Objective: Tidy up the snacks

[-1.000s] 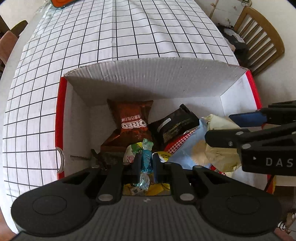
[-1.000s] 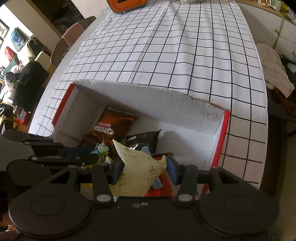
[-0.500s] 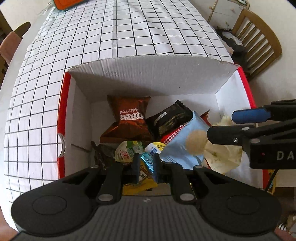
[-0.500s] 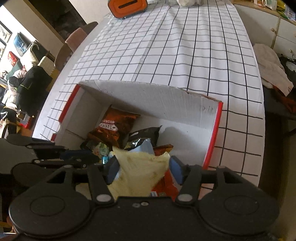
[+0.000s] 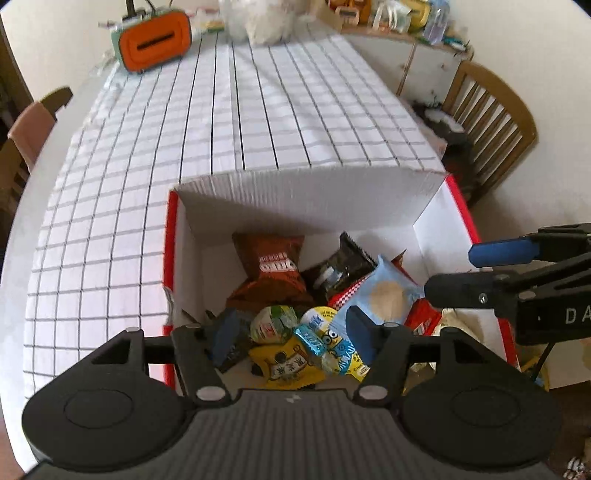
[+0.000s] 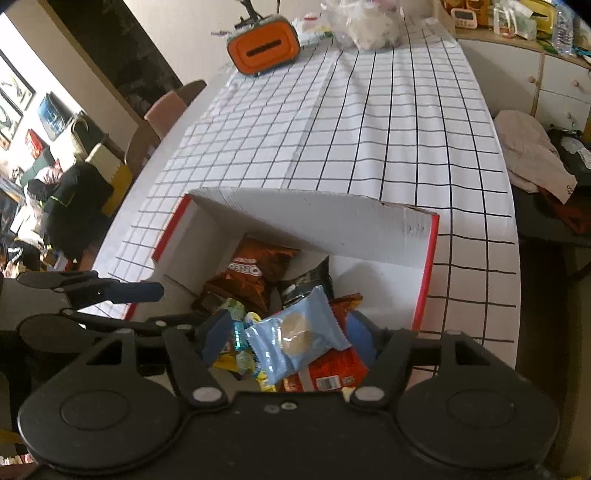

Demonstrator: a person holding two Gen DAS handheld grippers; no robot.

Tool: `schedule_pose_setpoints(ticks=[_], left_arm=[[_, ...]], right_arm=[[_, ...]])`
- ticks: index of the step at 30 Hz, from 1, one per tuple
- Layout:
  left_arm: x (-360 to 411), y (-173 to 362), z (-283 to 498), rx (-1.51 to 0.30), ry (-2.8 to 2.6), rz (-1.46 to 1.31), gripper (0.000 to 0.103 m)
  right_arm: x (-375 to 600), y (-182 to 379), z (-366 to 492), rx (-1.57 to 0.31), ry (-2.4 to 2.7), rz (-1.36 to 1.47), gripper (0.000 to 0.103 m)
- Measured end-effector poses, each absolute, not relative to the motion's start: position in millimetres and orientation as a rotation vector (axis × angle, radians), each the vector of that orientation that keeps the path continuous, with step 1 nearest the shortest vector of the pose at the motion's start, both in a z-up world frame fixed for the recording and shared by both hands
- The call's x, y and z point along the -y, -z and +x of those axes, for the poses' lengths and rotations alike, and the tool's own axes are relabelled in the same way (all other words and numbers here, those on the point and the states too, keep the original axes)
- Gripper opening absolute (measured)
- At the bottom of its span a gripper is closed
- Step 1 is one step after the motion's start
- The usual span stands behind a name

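Note:
A white cardboard box (image 5: 170, 240) with a red rim stands on the checked tablecloth, holding several snacks. Among them are a brown Oreo bag (image 5: 271, 266), a black packet (image 5: 343, 264) and a light blue cookie packet (image 5: 384, 295). My left gripper (image 5: 293, 336) hovers over the box with its jaws opening. A small teal candy (image 5: 308, 339) lies loose below them on a yellow packet. My right gripper (image 6: 290, 334) is also opening, above the light blue cookie packet (image 6: 295, 339), with no pad touching it. A cream packet (image 5: 461, 321) rests at the box's right side.
An orange device (image 5: 155, 40) and a white plastic bag (image 5: 266, 18) sit at the table's far end. A wooden chair (image 5: 491, 122) stands to the right of the table. Clothes (image 6: 532, 155) lie on a seat beside it. The right gripper (image 5: 472, 271) reaches in from the right.
The left jaws let go of the teal candy, which now lies in the box. The right jaws let go of the cream packet. Both grippers have lifted and pulled back.

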State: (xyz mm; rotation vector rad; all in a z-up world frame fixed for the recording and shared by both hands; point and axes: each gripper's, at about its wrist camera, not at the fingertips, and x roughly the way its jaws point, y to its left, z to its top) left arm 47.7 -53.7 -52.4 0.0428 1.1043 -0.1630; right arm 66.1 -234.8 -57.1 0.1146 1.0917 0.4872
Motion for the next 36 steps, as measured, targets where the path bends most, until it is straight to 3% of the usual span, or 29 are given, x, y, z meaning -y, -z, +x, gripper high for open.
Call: schedule_pose_setpoints(ticks=[12, 36], left_arm=[[42, 25, 18, -0.959, 0.225, 0.065, 0.078], [37, 18, -35, -0.878, 0.262, 0.041, 0.090]], right_arm=[[225, 37, 28, -0.947, -0.442, 0.137, 0.094], [217, 36, -64, -0.753, -0.253, 0.122, 0.103]])
